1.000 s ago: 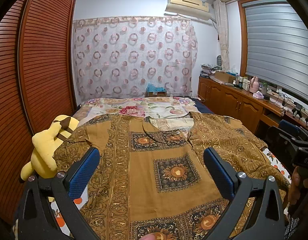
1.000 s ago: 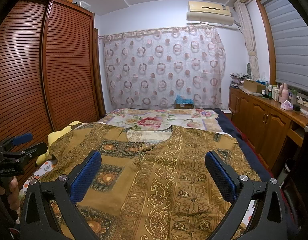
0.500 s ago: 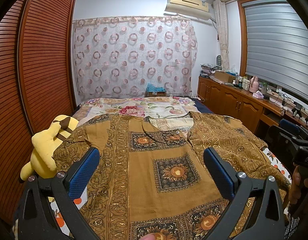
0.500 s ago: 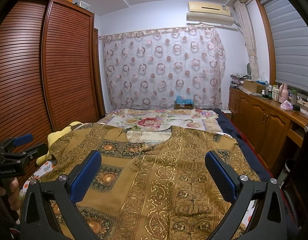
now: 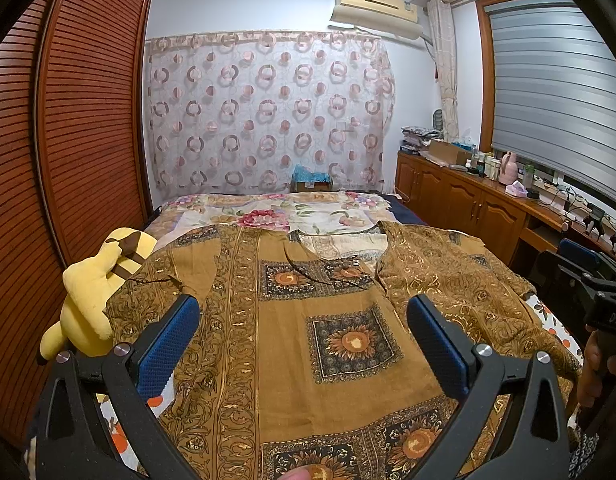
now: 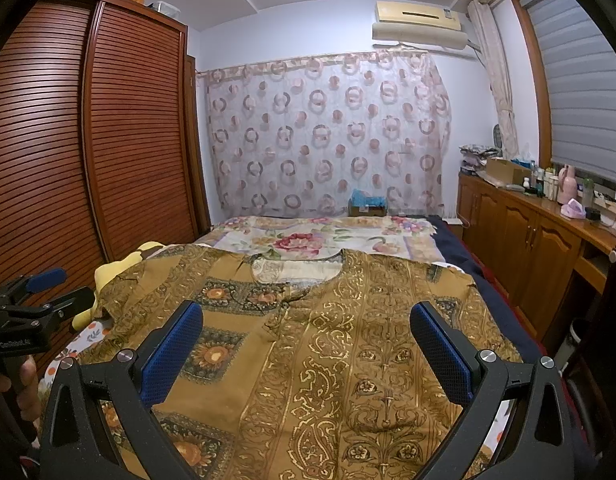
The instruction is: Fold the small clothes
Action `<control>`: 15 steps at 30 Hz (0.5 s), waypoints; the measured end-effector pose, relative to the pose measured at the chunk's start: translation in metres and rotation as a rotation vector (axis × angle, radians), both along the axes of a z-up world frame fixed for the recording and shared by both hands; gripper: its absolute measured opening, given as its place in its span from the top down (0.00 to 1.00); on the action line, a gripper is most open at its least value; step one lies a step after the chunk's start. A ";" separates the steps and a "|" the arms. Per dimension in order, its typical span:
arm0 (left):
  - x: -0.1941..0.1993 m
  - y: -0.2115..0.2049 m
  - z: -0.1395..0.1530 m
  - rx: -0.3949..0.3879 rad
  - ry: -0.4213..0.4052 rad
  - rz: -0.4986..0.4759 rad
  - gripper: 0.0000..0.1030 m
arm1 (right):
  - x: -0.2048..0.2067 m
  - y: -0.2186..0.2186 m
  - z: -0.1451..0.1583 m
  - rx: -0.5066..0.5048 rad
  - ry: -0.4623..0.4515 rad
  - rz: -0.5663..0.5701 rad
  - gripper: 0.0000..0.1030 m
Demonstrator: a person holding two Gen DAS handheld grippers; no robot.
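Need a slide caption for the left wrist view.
Open left gripper hovers over a brown patterned shirt spread flat on the bed.

Left gripper point(image 5: 301, 344): matte black forked frame, two fingers point(image 5: 167, 346) faced with blue dimpled pads, silver round screw heads at the finger pivots. Right gripper point(image 6: 305, 350): same build, black speckled frame, blue textured pads, silver screws. Seen side-on from the opposite cameras, each black body carries partly legible white lettering.
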State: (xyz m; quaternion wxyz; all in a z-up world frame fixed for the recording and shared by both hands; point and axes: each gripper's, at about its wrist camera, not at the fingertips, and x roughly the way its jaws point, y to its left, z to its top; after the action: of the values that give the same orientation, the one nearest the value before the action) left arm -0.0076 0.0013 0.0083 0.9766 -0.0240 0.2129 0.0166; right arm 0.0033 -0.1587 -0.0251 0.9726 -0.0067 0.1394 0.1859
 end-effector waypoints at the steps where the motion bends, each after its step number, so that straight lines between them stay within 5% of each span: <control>1: 0.000 0.000 -0.001 0.000 0.002 0.000 0.00 | 0.000 0.000 0.000 0.000 0.002 0.001 0.00; 15: 0.014 0.015 -0.031 -0.022 0.075 0.003 0.00 | 0.035 0.010 -0.025 -0.021 0.102 0.077 0.00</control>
State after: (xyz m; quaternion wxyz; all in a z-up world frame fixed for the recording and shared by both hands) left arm 0.0061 0.0165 -0.0227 0.9676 -0.0344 0.2494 0.0166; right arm 0.0379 -0.1485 -0.0498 0.9562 -0.0128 0.1905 0.2217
